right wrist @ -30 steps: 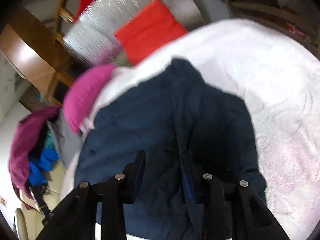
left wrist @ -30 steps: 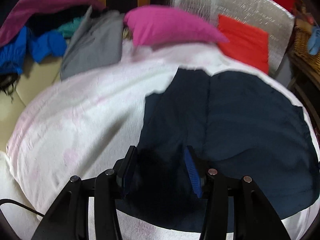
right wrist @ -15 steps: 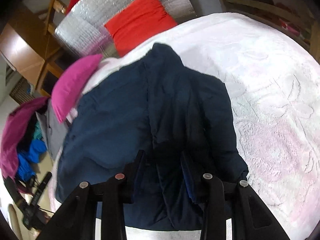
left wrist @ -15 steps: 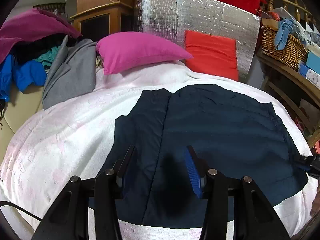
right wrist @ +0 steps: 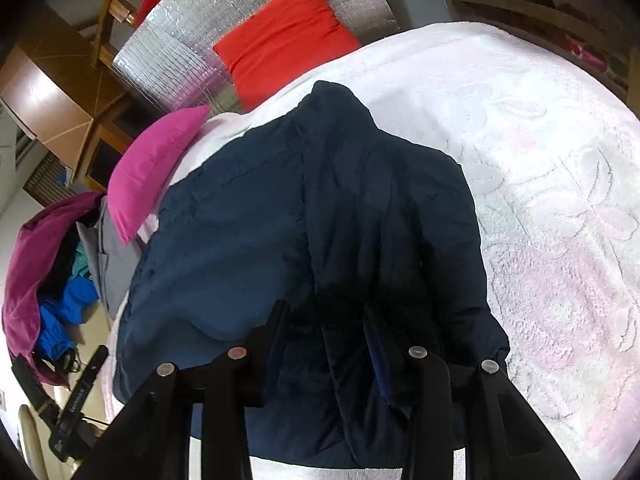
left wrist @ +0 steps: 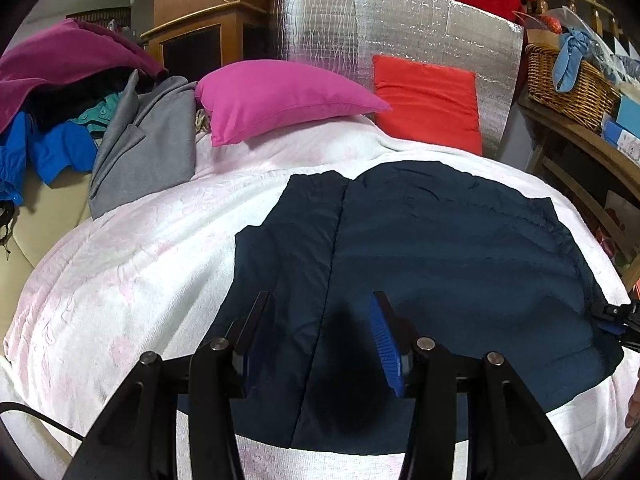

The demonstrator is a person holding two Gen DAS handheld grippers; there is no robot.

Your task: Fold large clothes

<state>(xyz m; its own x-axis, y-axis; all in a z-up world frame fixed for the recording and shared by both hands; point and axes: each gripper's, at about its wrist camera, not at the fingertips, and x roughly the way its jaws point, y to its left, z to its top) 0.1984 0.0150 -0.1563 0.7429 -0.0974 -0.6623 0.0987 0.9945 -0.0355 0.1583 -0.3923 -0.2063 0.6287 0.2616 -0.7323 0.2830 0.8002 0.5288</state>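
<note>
A large navy blue padded jacket lies spread flat on a white and pink bedspread. It also shows in the right wrist view, with a sleeve folded over its middle. My left gripper is open and empty, hovering just above the jacket's near hem. My right gripper is open and empty above the jacket's other end. The right gripper's tip shows at the far right edge of the left wrist view.
A pink pillow, a red cushion and a silver foil panel stand at the bed's far end. A pile of grey, blue and magenta clothes lies at the left. A wicker basket sits on a wooden shelf at the right.
Both grippers have pulled back and lifted from the jacket, so more of it shows. The jacket lies still. Both grippers stay open.
</note>
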